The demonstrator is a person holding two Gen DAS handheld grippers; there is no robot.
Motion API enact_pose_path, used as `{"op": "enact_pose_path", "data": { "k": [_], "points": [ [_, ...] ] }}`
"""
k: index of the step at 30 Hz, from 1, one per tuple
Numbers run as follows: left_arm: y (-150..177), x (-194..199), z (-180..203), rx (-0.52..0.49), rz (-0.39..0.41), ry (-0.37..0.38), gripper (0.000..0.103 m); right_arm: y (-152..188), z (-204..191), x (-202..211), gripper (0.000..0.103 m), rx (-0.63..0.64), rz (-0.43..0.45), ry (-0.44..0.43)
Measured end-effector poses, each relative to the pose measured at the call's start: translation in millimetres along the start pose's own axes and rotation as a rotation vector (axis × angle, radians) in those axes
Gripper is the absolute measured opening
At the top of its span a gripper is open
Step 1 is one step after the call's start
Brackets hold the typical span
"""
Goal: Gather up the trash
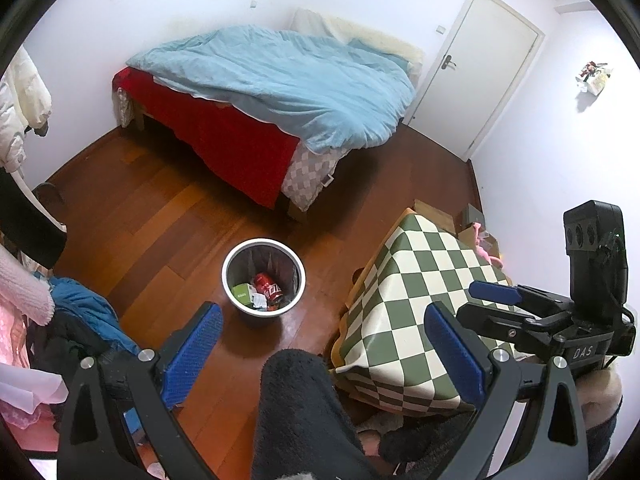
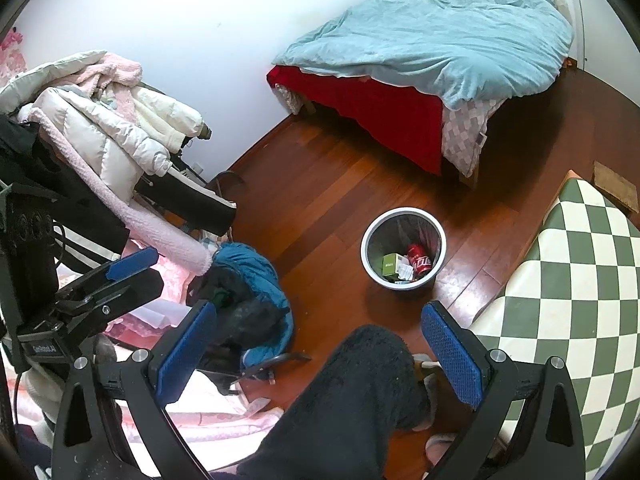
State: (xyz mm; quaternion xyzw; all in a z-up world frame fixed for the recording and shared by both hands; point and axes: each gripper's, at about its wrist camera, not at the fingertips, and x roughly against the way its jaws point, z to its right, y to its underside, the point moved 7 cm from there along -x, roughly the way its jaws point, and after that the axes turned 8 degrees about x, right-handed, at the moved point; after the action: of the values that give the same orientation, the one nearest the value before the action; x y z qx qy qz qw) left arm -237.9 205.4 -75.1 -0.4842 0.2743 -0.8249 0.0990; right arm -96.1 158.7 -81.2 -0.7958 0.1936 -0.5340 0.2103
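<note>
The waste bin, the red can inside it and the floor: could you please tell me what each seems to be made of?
Waste bin: probably metal, judging by its pale, smooth rim and dark mesh-like wall; painted plastic is possible.
Red can: looks like thin aluminium with glossy red print and white lettering.
Floor: reddish-brown wooden boards, varnished, with visible plank seams and a sheen near the bin.

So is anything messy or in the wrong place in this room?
Yes. Clothes lie heaped on the floor beside the overloaded coat rack, and the blue duvet sits rumpled, sliding off the bed's corner. The trash itself is tidy inside the bin.
</note>
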Motion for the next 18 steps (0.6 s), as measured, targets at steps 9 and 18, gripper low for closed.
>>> {"op": "enact_pose_path", "data": {
  "k": [9,18],
  "points": [
    [0.0,-0.9,2.7,0.000,-0.011,0.017,0.103,4.6,-1.6,5.5,0.103,0.002,-0.002,-0.027],
    [0.6,1.2,4.4,-0.001,-0.009,0.025,0.103,4.9,-4.6,7.5,0.103,0.007,-0.005,-0.034]
  ]
}}
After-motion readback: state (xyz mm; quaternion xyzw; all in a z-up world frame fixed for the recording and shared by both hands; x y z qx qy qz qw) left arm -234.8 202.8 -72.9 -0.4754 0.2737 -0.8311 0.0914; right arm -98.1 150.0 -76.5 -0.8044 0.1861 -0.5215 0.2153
